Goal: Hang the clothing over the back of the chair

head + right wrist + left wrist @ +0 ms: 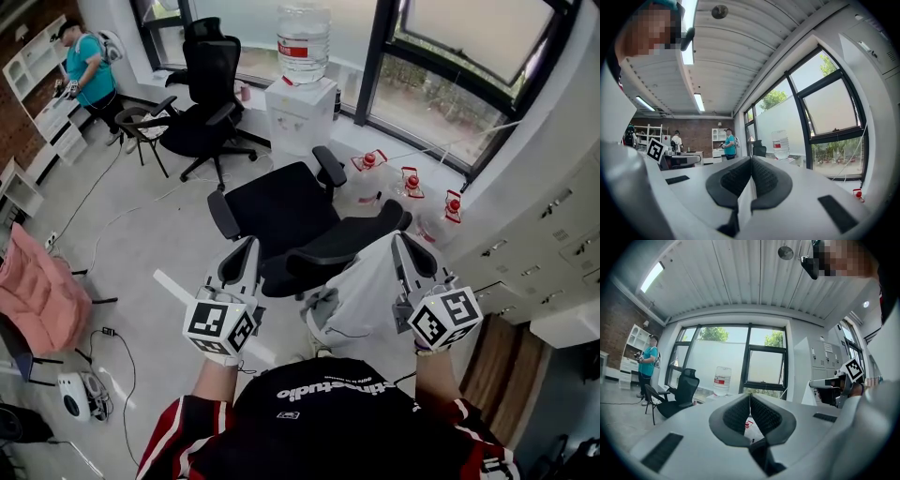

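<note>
Right fingers (733,180) clench the clothing (361,281); left fingers (736,416) closed, seemingly empty. Your one-sided hold may let it slip off the chair back (337,246).

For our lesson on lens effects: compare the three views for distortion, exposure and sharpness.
Head view: even daylight, sharp, no harsh shadows on the floor. Left gripper view: strong fisheye with dark corners, window frame bowed. Right gripper view: same fisheye, ceiling light blown out, the clothing between the fingers a featureless white.
</note>
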`<control>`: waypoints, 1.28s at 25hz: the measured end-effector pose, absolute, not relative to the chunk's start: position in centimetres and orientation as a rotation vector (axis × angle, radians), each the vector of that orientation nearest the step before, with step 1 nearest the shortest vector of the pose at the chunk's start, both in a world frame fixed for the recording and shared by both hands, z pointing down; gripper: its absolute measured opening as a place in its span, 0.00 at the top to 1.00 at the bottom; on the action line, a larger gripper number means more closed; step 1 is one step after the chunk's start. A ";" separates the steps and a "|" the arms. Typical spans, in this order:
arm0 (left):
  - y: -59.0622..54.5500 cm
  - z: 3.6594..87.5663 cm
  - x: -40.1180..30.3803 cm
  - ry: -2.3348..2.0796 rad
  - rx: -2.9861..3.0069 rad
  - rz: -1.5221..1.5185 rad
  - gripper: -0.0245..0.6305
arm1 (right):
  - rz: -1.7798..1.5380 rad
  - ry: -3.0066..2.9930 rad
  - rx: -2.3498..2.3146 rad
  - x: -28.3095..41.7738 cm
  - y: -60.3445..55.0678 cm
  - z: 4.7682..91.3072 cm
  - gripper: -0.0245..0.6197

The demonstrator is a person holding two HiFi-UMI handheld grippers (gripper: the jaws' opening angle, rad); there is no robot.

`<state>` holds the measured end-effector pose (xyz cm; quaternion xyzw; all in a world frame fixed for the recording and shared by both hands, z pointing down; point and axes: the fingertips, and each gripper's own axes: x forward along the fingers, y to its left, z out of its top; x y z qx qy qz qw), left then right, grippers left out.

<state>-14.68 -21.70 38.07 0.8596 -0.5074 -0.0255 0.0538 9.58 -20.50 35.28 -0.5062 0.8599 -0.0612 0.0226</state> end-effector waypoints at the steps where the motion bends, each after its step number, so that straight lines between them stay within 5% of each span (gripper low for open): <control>1: -22.2 38.0 -14.5 -1.543 2.611 -0.079 0.93 | -0.193 2.665 -1.563 9.6 -21.1 35.3 0.94; 32: -30.9 37.5 -15.1 -1.599 2.540 -0.103 0.93 | -0.217 2.798 -1.283 2.2 -35.3 35.2 0.94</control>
